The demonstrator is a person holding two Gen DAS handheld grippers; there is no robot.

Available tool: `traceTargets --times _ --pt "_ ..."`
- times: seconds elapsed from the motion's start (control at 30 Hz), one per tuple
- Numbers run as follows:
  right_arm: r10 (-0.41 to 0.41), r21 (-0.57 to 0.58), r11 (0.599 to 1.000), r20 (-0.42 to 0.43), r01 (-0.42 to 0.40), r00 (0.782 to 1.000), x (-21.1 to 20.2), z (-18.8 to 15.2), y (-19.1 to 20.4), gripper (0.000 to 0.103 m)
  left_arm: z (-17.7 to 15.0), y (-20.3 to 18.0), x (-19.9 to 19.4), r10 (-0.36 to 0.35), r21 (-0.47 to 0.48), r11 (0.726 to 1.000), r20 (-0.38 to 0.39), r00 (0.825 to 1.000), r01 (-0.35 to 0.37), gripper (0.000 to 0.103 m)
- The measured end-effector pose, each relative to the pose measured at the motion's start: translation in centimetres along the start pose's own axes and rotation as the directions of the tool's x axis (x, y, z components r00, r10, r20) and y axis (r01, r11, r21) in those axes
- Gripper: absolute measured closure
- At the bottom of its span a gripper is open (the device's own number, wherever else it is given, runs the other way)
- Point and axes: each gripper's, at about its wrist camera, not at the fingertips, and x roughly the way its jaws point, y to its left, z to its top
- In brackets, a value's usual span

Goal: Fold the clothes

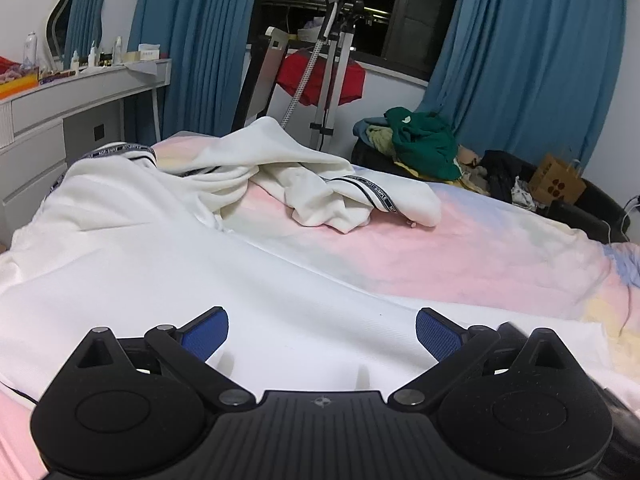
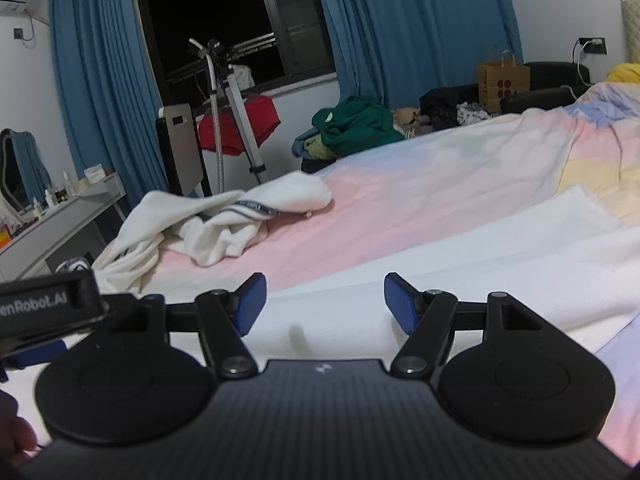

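A white garment (image 1: 160,248) with black lettered trim lies spread across the pastel bed cover (image 1: 480,256). Its far end is bunched into a heap with a sleeve (image 1: 384,194) flopped to the right. My left gripper (image 1: 322,334) hangs open just above the flat near part of the cloth, nothing between its blue pads (image 1: 204,336). In the right wrist view my right gripper (image 2: 324,306) is open too, low over the white garment (image 2: 460,264) near its edge. The bunched end (image 2: 216,224) lies far left. The other gripper's body (image 2: 44,308) shows at the left edge.
A grey dresser (image 1: 80,96) with bottles and a mirror stands left of the bed. Beyond the bed are a steamer stand (image 1: 332,68) with a red cloth, a pile of green clothes (image 1: 424,140), a paper bag (image 1: 556,182) and blue curtains (image 1: 532,60).
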Motion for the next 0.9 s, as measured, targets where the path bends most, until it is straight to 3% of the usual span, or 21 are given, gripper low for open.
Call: traceTargets --times 0.27,0.9 --pt "0.033 -0.008 0.999 -0.024 -0.033 0.999 0.8 -1.6 1.0 0.035 0.1 1.3 0.3 -0.02 -0.071 0.997 -0.005 1.0 0.019 0.002" --pt "0.081 -0.252 0.964 -0.034 -0.087 0.996 -0.5 -3.8 5.6 0.035 -0.7 1.0 -0.5 -0.057 -0.06 0.997 0.001 0.998 0.056 0.002"
